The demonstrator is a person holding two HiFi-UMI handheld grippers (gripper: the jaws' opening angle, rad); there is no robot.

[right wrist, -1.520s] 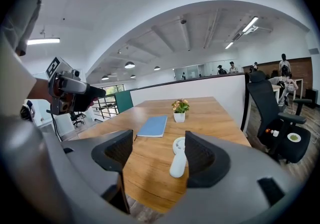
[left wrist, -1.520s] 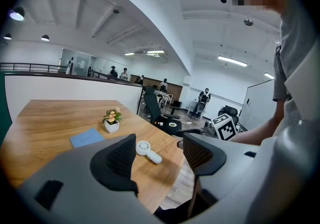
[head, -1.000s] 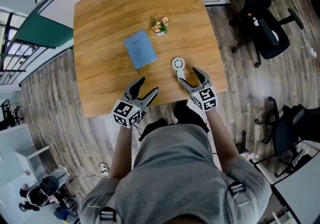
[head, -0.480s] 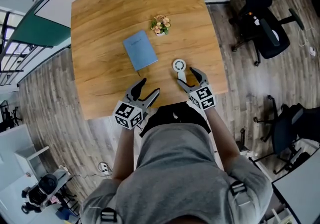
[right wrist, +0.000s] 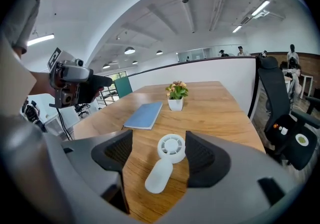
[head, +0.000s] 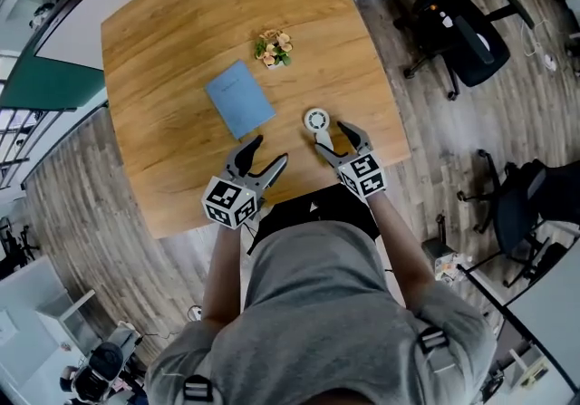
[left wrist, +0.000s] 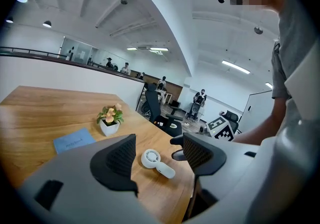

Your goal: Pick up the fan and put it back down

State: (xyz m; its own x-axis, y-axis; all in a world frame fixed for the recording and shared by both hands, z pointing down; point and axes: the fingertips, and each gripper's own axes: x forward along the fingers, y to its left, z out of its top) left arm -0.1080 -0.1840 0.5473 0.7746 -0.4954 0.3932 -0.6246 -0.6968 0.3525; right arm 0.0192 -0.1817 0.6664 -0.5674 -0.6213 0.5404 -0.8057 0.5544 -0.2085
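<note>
Overhead arrangement, head view: wooden table (head: pixel 163 59) bearing, from far to near, a small potted plant (head: pixel 273 47), a blue notebook (head: pixel 238 100) and a white handheld fan (head: pixel 316 120); the fan lies flat near the table's near edge, round head away from the person, handle pointing back toward the right gripper (head: pixel 330 134); the left gripper (head: pixel 270 149) hovers at the same edge, just beside the notebook's near corner and apart from the fan; black office chairs (head: pixel 449 14) stand on the floor off the table's right side.

Right gripper view: the right gripper (right wrist: pixel 157 150) has its jaws spread wide, with the fan (right wrist: pixel 167 160) framed in the gap between them, resting on the wood; neither jaw is seen touching it; this view alone shows the ribbed grille of the fan's head and the rounded end of its handle; the notebook (right wrist: pixel 144 115) and plant (right wrist: pixel 175 92) lie beyond.

Left gripper view: the left gripper (left wrist: pixel 159 143) likewise has its jaws apart and nothing between them; the fan (left wrist: pixel 155 160) appears farther off through the gap, seen from its side, with the right gripper's dark jaw tips just past it; the plant (left wrist: pixel 110 120) and notebook (left wrist: pixel 73 140) lie to the left; only here are distant people visible.
</note>
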